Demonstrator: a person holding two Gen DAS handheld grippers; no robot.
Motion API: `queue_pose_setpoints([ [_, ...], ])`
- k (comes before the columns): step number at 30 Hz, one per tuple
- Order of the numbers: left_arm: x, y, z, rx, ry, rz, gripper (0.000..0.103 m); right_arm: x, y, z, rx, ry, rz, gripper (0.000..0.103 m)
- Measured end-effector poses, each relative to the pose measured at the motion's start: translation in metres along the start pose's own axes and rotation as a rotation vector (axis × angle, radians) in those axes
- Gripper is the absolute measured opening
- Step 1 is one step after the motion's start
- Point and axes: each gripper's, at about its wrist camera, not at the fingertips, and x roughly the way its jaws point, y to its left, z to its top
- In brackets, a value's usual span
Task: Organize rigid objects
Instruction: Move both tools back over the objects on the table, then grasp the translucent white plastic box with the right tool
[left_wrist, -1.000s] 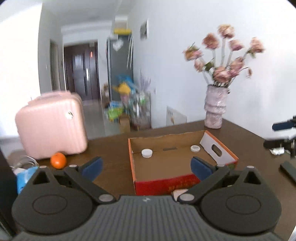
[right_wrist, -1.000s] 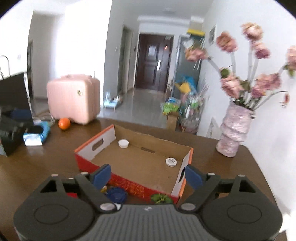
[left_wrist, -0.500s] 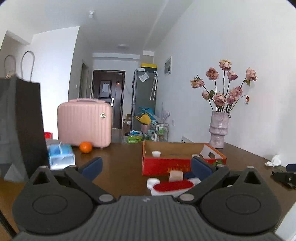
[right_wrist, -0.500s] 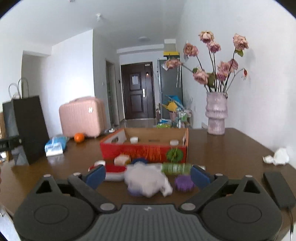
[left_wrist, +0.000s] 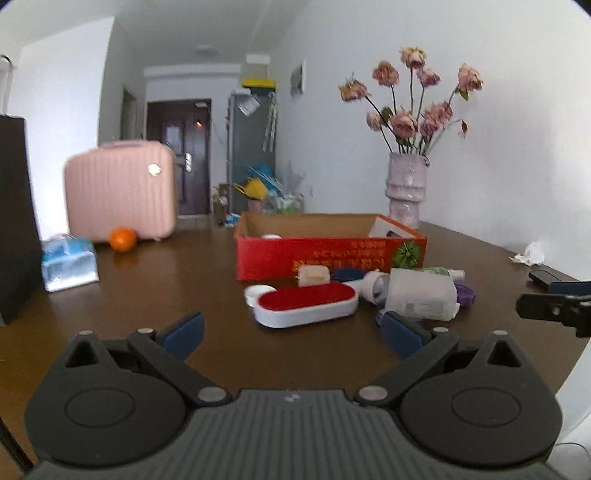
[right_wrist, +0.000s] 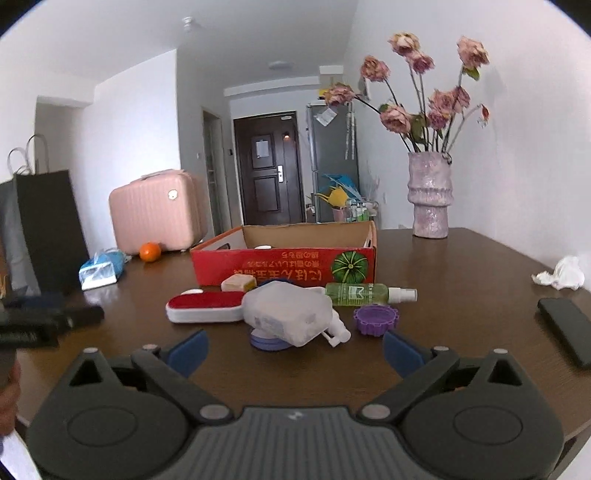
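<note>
A red cardboard box (left_wrist: 328, 254) (right_wrist: 284, 264) stands open on the brown table, with white caps inside. In front of it lie a red-and-white lint brush (left_wrist: 306, 302) (right_wrist: 205, 306), a frosted white bottle (left_wrist: 421, 299) (right_wrist: 288, 314), a green spray bottle (right_wrist: 365, 293), a purple lid (right_wrist: 375, 319), a tan soap bar (right_wrist: 238, 283) and a white cap (left_wrist: 258, 291). My left gripper (left_wrist: 291, 330) is open and empty, just short of the brush. My right gripper (right_wrist: 295, 349) is open and empty, just short of the white bottle.
A pink case (left_wrist: 120, 190), an orange (left_wrist: 123, 239), a tissue pack (left_wrist: 69, 264) and a black bag (right_wrist: 48, 229) stand at the left. A vase of flowers (right_wrist: 430, 195) is at the back right. A crumpled tissue (right_wrist: 563, 273) and a black remote (right_wrist: 565, 328) lie at the right.
Both grippers have dropped from above the box and pulled back to table level, in front of the pile of objects. Both stay open.
</note>
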Motion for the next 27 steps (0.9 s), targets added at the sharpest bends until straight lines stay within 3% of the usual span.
queue_pose_setpoints([
  [6, 0.054, -0.002, 0.008, -0.015, 0.08, -0.044, 0.103, 0.04, -0.01, 0.006, 0.042, 0.034, -0.028, 0.099],
  [9, 0.069, -0.004, 0.012, -0.029, 0.074, -0.064, 0.103, 0.058, -0.015, 0.009, 0.05, 0.064, -0.009, 0.099],
  [14, 0.102, -0.015, 0.023, -0.072, 0.135, -0.126, 0.103, 0.083, -0.015, 0.017, 0.03, 0.105, 0.017, 0.094],
  [17, 0.12, -0.027, 0.036, -0.066, 0.16, -0.131, 0.103, 0.09, -0.021, 0.023, 0.091, 0.092, 0.062, 0.086],
  [18, 0.124, -0.026, 0.04, -0.092, 0.143, -0.155, 0.103, 0.094, -0.023, 0.026, 0.113, 0.102, 0.066, 0.079],
  [20, 0.134, -0.026, 0.045, -0.135, 0.133, -0.198, 0.103, 0.099, -0.025, 0.031, 0.146, 0.11, 0.071, 0.076],
  [23, 0.152, -0.028, 0.05, -0.163, 0.18, -0.278, 0.089, 0.105, -0.027, 0.032, 0.166, 0.09, 0.069, 0.067],
  [25, 0.163, -0.03, 0.051, -0.196, 0.221, -0.334, 0.068, 0.112, -0.032, 0.032, 0.204, 0.085, 0.08, 0.057],
  [27, 0.175, -0.029, 0.047, -0.257, 0.267, -0.371, 0.058, 0.122, -0.038, 0.03, 0.247, 0.102, 0.105, 0.048],
])
